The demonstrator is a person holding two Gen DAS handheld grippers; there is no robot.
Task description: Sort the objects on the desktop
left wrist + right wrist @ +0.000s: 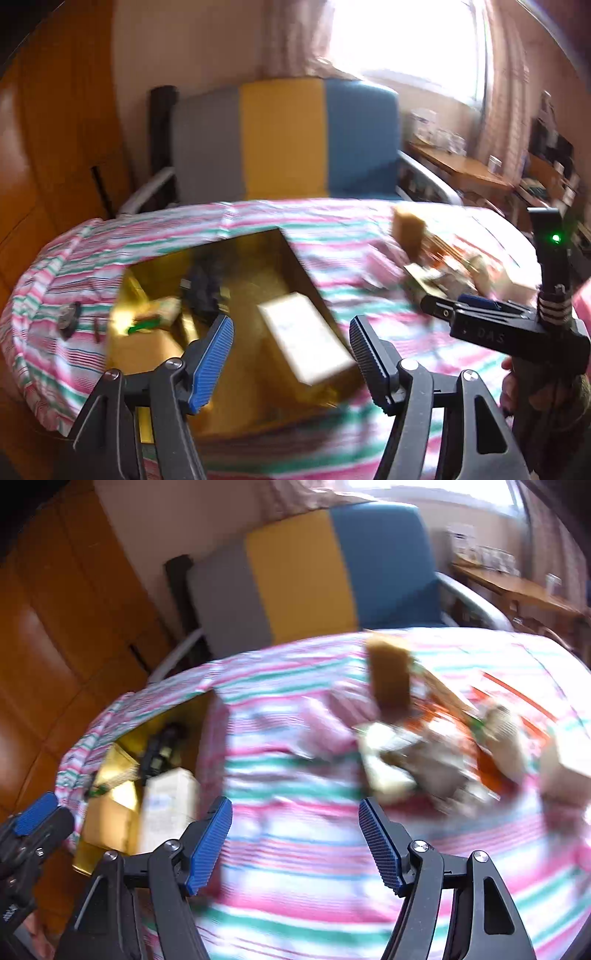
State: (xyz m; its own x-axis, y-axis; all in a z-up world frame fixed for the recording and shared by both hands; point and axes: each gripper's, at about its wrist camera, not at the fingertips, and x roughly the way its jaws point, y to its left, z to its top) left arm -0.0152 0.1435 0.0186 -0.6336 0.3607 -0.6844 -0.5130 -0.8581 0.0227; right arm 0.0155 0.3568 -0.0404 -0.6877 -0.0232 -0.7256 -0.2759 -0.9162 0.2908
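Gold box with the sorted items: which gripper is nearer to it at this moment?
Left. The left gripper hangs open right over the gold box, above the white carton inside. The right gripper, also open, is off to the box's right over the striped cloth.

Motion blur across both views. Pile [436,753] on striped cloth [295,849] smeared, items indistinguishable; brown block [391,679] at its top unreadable. Pale box [306,336] in gold box [258,266] blurred, label illegible. Dark item [201,291] behind it unidentifiable. Small round thing [70,319] at cloth's left edge too blurred to name. Right gripper [491,325] cut off by right frame edge, fingers hidden. Far desk [458,166] clutter too small.
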